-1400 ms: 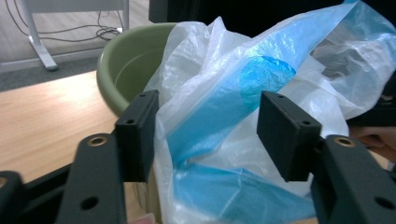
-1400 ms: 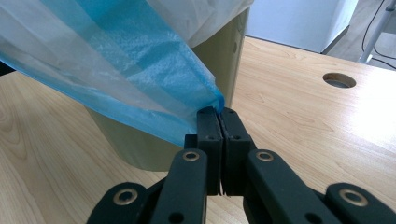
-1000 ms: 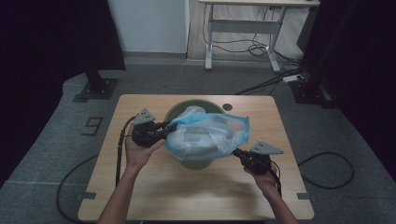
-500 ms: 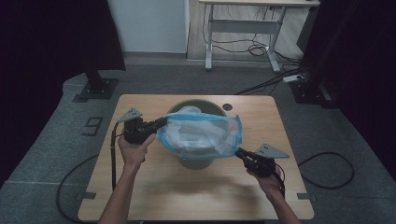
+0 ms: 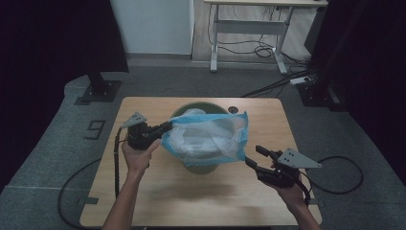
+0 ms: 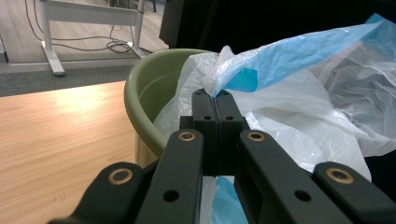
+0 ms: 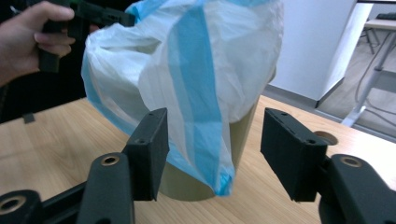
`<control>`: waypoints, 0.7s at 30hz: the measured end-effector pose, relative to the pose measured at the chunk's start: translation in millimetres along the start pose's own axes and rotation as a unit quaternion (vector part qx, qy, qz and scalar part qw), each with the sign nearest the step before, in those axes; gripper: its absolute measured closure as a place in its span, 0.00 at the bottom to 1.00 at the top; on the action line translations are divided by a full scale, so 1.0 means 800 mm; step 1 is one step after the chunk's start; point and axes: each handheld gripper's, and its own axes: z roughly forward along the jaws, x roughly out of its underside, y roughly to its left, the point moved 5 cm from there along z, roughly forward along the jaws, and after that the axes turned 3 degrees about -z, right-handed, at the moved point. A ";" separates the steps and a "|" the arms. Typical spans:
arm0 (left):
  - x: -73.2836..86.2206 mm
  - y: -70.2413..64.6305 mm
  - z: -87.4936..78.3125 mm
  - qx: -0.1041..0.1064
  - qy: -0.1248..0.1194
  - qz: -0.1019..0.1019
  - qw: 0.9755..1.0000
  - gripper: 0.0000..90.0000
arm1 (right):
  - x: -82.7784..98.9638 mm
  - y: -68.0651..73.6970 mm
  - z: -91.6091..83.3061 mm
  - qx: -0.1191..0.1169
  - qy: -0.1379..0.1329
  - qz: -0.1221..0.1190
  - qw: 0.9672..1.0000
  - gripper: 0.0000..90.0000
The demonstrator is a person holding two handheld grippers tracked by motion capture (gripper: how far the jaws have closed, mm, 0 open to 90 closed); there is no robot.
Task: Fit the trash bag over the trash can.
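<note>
Dark curtains and a grey floor ring your wooden table [image 5: 143, 201] in the high view, with the green bin [image 5: 198, 165] at mid-frame. Your left gripper [image 5: 165, 127] is clamped on the left edge of the blue-and-white plastic bag [image 5: 210, 139], which stretches across the bin's mouth, its long axis running left to right. Your right gripper [image 5: 256, 156] sits lower right of the bag's free corner, apart from it; its jaws have just been opening, with no plastic pressed between them.

Along the left gripper [image 6: 215, 100], both jaws are pressed together on a bunched fold of the bag [image 6: 299, 70], which fans out toward the upper right over the bin's rim [image 6: 140, 79].

From the right gripper [image 7: 212, 135], the jaws stand wide, and the bag's hanging corner [image 7: 205, 93] droops between and just beyond them, pointing down in front of the bin [image 7: 243, 130]. Your right hand is the nearer one to that loose corner, so I judge a short reach forward would meet it.
</note>
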 end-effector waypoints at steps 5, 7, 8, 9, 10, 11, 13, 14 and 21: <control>-0.001 0.001 0.000 -0.002 -0.002 -0.002 1.000 0.99 | -0.013 0.001 0.017 -0.014 -0.012 0.020 1.000 0.38; -0.001 0.001 0.001 -0.005 0.000 -0.005 1.000 0.99 | -0.024 0.002 0.025 -0.009 -0.018 0.022 1.000 0.36; -0.002 0.002 0.002 -0.006 0.000 -0.006 1.000 0.99 | -0.031 0.003 0.029 -0.010 -0.021 0.027 0.999 0.37; -0.002 0.002 0.003 -0.007 0.001 -0.006 1.000 0.99 | -0.036 0.004 0.034 -0.010 -0.018 0.026 0.999 0.39; -0.002 0.003 0.003 -0.007 0.001 -0.006 1.000 0.99 | -0.040 0.005 0.039 -0.004 -0.012 0.022 1.000 0.44; -0.003 0.004 0.004 -0.006 0.000 -0.007 1.000 0.99 | -0.043 0.005 0.044 0.002 -0.007 0.018 1.000 0.51; -0.003 0.005 0.003 -0.006 -0.002 -0.008 1.000 0.99 | -0.048 0.004 0.052 -0.002 -0.009 0.019 1.000 0.69; -0.004 0.006 0.002 -0.007 -0.004 -0.007 1.000 0.99 | -0.048 0.002 0.055 0.008 -0.007 0.015 1.000 0.78; -0.010 0.017 -0.007 -0.021 -0.027 -0.013 0.999 0.99 | -0.036 -0.043 0.070 0.093 0.048 -0.021 0.994 0.97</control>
